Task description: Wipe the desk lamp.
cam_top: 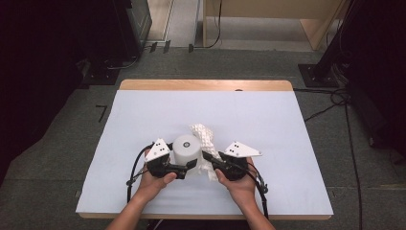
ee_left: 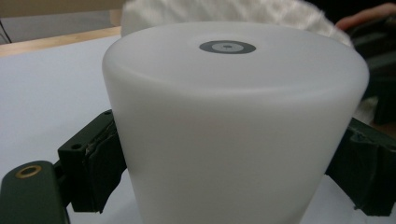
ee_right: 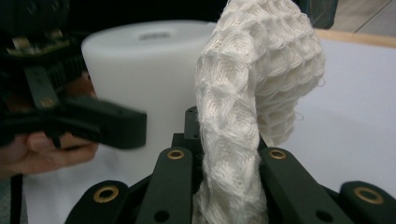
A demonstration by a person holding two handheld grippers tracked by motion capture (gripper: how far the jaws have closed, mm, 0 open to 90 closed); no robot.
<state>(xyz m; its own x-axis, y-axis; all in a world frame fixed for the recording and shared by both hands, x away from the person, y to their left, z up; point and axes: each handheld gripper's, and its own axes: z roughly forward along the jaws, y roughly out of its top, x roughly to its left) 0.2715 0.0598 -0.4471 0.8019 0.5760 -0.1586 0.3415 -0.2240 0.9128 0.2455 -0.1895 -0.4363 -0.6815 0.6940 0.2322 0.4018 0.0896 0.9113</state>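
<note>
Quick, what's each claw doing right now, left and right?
Left claw: closed on the white cup, a pad on each side.
Right claw: shut on the white mesh cloth.

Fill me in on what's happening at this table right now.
A person works at a table covered with a white sheet, a hand-held gripper in each hand. The left gripper clamps a white, frosted cylinder-shaped container that stands upright near the middle, one jaw on each side of it. The right gripper is shut on a white honeycomb-textured cloth, which rises from between its jaws and droops over right beside the container. Whether the cloth touches the container is hard to tell.
</note>
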